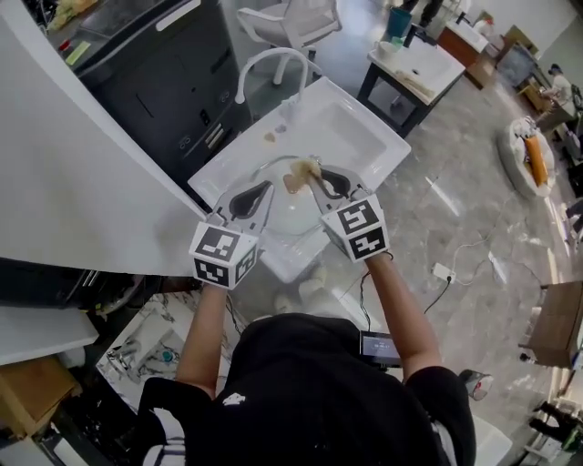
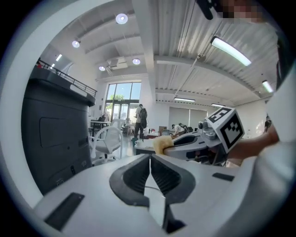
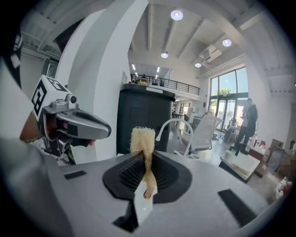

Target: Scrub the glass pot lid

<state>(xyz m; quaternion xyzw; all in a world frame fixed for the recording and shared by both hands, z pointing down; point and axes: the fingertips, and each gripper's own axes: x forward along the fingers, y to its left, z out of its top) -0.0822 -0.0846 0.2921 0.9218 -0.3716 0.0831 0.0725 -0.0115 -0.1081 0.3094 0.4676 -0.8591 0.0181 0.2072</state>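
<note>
Both grippers hung above the round glass pot lid (image 1: 290, 211); right gripper (image 3: 145, 159) clenched a beige scrub pad (image 3: 142, 139), left gripper (image 2: 150, 157) pinched nothing; I judged the lid below the right jaws.

White chair (image 1: 290, 20), dark cabinet (image 1: 168, 82) (left of it), floor power strip (image 1: 444, 271)

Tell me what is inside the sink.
A small tan scrap lies in the sink near the faucet. The left hand-held gripper and the right hand-held gripper, clamping a sponge, cover the near half; what lies beneath is hidden.
</note>
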